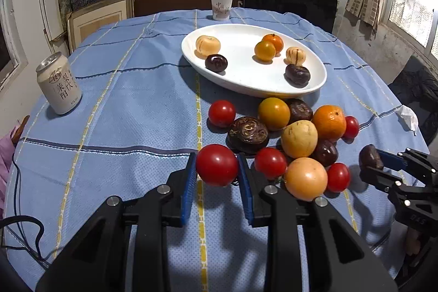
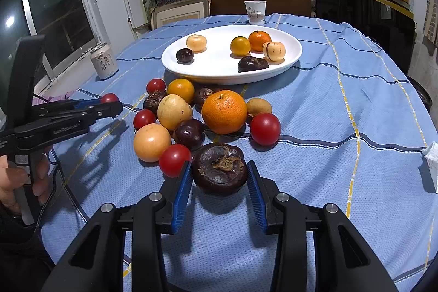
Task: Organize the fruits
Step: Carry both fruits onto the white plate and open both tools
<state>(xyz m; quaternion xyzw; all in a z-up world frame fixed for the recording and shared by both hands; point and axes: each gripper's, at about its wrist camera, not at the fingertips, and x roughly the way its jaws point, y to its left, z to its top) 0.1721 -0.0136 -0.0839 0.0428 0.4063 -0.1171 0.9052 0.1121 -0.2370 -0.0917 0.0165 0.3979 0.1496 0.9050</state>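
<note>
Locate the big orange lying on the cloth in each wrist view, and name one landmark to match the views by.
Left wrist view: the big orange sits right of centre, at the heap's far right.
Right wrist view: it sits at centre, just below the white plate.
Shared landmark: the paper cup behind the plate.

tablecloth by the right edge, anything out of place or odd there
A crumpled white tissue lies on the blue tablecloth near its right edge, away from the fruit pile. It looks like stray litter, the only thing there that is neither fruit nor dishware. Nothing looks spilled or damaged.
</note>
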